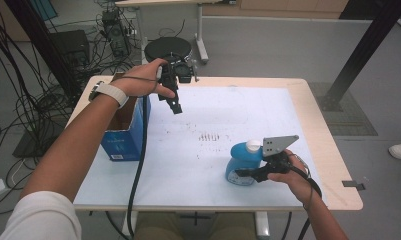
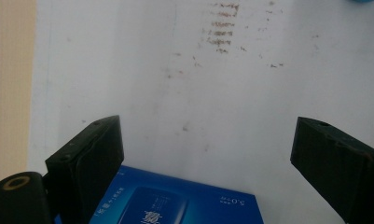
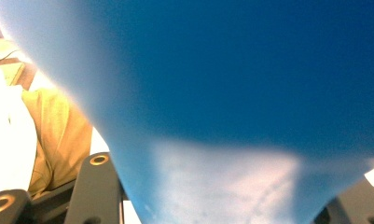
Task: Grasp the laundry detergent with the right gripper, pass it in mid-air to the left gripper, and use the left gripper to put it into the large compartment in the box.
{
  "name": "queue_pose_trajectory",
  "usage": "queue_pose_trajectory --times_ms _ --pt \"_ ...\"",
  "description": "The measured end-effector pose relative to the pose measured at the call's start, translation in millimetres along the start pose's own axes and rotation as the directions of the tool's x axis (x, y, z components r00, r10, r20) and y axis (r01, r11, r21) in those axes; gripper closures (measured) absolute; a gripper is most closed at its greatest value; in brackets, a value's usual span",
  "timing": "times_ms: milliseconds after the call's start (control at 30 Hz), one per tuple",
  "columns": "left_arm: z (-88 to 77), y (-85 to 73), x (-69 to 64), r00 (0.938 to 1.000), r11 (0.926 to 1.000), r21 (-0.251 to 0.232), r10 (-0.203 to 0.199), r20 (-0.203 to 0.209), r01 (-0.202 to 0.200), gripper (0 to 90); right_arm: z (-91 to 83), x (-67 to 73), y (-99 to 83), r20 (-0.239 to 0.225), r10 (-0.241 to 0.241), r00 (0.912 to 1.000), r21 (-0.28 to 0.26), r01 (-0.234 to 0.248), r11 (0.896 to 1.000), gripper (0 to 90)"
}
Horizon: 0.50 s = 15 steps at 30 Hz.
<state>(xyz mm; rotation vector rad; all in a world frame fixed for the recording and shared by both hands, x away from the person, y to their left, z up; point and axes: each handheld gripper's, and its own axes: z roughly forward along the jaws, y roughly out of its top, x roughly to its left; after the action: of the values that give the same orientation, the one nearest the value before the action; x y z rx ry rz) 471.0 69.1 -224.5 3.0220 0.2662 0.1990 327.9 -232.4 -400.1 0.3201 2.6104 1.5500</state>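
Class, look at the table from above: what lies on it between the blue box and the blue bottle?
Nothing stands there. In the high view, bare white tabletop with a patch of brown marks separates the blue box from the blue bottle.

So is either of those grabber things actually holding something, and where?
The right gripper clamps the blue bottle low on its body; the left gripper is open, holding nothing.

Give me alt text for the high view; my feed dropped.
The right gripper is clamped on a blue bottle with a white cap, near the table's front right. The left gripper hangs open above the white mat, beside an open blue box at the left edge.
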Motion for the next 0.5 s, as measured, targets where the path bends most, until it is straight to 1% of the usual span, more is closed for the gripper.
queue_pose_trajectory --times_ms 133,267,400,500 --pt "-2.1 0.2 -1.7 1.0000 1.0000 0.000 0.000 -0.002 0.000 9.5 0.0 0.3 2.9 0.006 0.006 1.0000 0.016 -0.007 1.000 43.4" --pt "-5.3 -0.9 -3.0 1.0000 1.0000 0.006 0.004 -0.006 -0.004 9.5 -0.7 0.4 6.3 -0.009 0.021 0.9997 0.028 -0.020 0.999 43.5" --pt "-7.7 -2.4 -5.7 0.9999 1.0000 0.003 0.001 -0.011 -0.001 9.5 -4.6 0.7 12.8 -0.011 0.019 0.9998 0.024 -0.019 1.000 43.5" --pt "-11.7 -2.6 -9.1 0.9999 1.0000 0.006 0.008 -0.013 -0.008 9.4 -8.7 -0.4 19.2 -0.007 0.020 0.9998 0.021 -0.019 1.000 43.4"
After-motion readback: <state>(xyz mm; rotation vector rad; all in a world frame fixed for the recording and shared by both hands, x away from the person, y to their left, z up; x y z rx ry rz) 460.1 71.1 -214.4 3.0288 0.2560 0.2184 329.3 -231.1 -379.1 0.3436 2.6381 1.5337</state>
